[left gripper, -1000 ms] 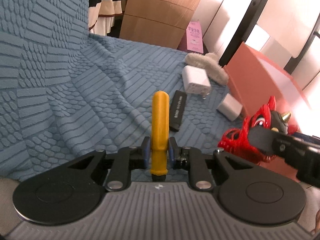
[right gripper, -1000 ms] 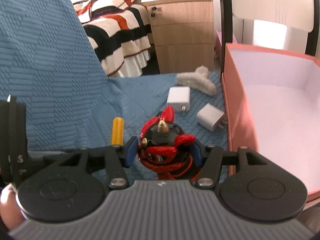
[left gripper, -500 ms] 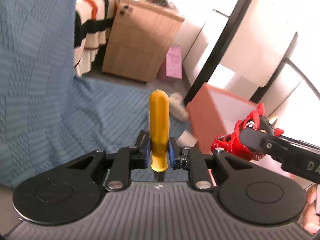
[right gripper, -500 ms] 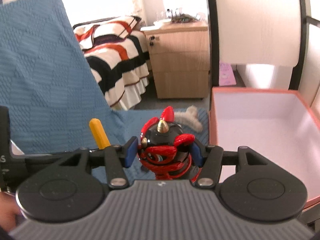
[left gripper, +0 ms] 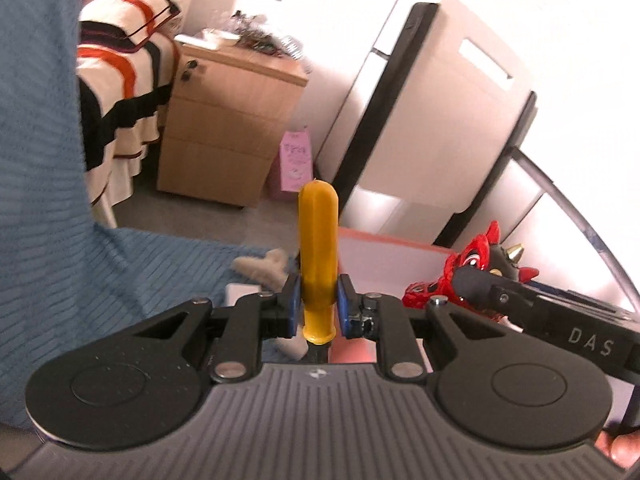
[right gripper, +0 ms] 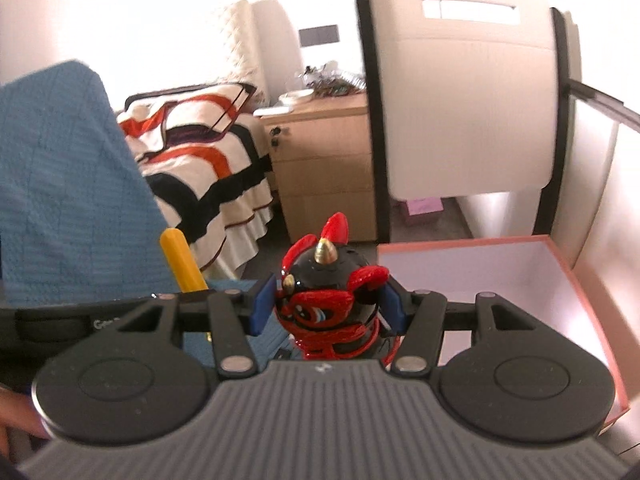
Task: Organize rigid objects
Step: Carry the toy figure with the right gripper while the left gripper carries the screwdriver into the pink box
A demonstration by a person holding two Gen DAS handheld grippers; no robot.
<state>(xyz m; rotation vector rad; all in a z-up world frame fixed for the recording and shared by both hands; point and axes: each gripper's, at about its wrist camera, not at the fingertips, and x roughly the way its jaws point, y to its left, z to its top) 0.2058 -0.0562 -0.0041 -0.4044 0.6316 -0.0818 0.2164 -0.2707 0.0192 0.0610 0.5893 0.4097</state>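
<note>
My left gripper (left gripper: 318,304) is shut on a yellow cylindrical handle (left gripper: 319,248) that stands upright between its blue pads, held in the air above the blue textured cloth (left gripper: 60,272). My right gripper (right gripper: 326,306) is shut on a red and black horned figurine (right gripper: 326,292), also lifted. The figurine shows in the left wrist view (left gripper: 476,276) to the right, and the yellow handle shows in the right wrist view (right gripper: 182,260) to the left. An open pink box (right gripper: 520,280) with a white inside lies just ahead and right of the figurine.
A beige hair claw (left gripper: 260,266) and a white charger (left gripper: 240,292) lie on the cloth near the box's left wall (left gripper: 384,240). Beyond are a wooden drawer cabinet (left gripper: 224,128), a striped bed (right gripper: 200,152) and a white chair (right gripper: 464,100).
Both grippers have risen and tilted up with their objects; the cloth and the small items on it have dropped low in view, and the room behind now fills the frames.
</note>
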